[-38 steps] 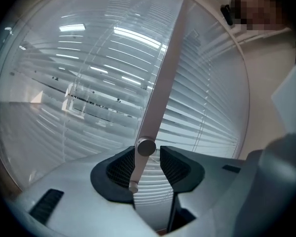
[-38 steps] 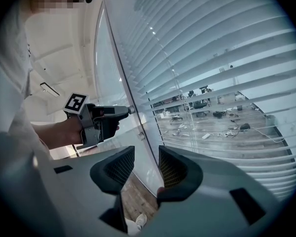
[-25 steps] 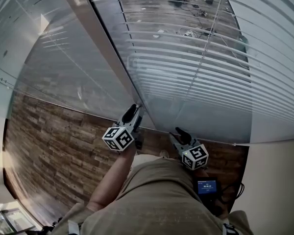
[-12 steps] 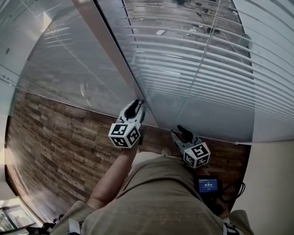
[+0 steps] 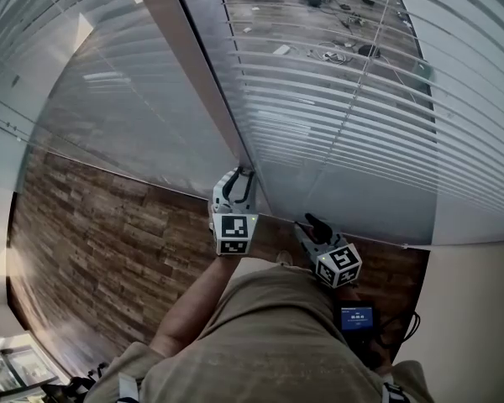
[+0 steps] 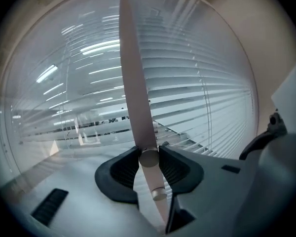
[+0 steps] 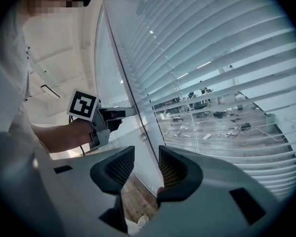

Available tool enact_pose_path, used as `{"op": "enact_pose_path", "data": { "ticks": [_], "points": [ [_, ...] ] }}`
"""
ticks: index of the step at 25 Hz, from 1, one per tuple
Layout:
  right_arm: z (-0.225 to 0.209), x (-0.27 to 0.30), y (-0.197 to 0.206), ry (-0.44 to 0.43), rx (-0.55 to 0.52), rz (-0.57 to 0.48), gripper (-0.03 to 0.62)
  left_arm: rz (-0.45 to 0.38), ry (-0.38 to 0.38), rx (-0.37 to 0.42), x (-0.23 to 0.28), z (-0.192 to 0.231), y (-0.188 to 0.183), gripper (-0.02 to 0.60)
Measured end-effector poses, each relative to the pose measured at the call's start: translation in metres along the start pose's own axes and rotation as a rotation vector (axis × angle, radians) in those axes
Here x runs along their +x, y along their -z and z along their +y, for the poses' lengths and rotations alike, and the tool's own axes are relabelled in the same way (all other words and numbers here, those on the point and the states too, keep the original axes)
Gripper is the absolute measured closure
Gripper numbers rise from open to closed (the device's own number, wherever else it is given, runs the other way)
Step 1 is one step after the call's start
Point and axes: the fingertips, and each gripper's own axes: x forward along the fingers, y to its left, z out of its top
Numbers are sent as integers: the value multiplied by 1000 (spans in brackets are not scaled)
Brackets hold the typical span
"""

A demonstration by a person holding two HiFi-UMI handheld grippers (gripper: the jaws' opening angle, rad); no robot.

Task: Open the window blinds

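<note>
The window blinds point(image 5: 344, 99) hang in front of the glass, their white slats tilted so a room shows between them. Their pale tilt wand point(image 6: 133, 83) drops from above and passes between the jaws of my left gripper point(image 6: 149, 159). Those jaws have just been closing and now press on the wand from both sides. In the head view the left gripper point(image 5: 238, 177) sits at the foot of the window post. My right gripper point(image 5: 312, 223) hangs beside it, low by the blinds' bottom rail. Its jaws point(image 7: 147, 164) stand apart with nothing between them.
A grey window post point(image 5: 193, 65) separates the blinds from a frosted glass panel point(image 5: 126, 116) on the left. Wood-plank floor point(image 5: 92, 250) lies below. A plain wall point(image 5: 479, 309) closes the right side. A small device with a blue screen point(image 5: 356, 319) hangs at the person's waist.
My left gripper has rolled about its own axis at the wand, so its marker cube now faces the head camera squarely. The right gripper has stayed put.
</note>
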Motion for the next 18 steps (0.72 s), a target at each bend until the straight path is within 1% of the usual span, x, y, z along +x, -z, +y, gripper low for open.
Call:
{"op": "enact_pose_path", "data": {
  "ticks": [3, 7, 14, 16, 18],
  "points": [
    [1, 0, 1, 0, -1, 3, 434, 13, -38, 96, 1, -1, 5, 445],
    [2, 0, 2, 2, -1, 5, 434, 25, -84, 247, 2, -2, 8, 445],
    [4, 0, 4, -1, -2, 11, 434, 57, -135, 493, 4, -3, 14, 445],
    [6, 0, 4, -3, 2, 12, 434, 56, -134, 529, 3, -4, 13, 445],
    [7, 0, 5, -4, 6, 13, 434, 51, -107, 526, 2, -4, 13, 445]
  ]
}}
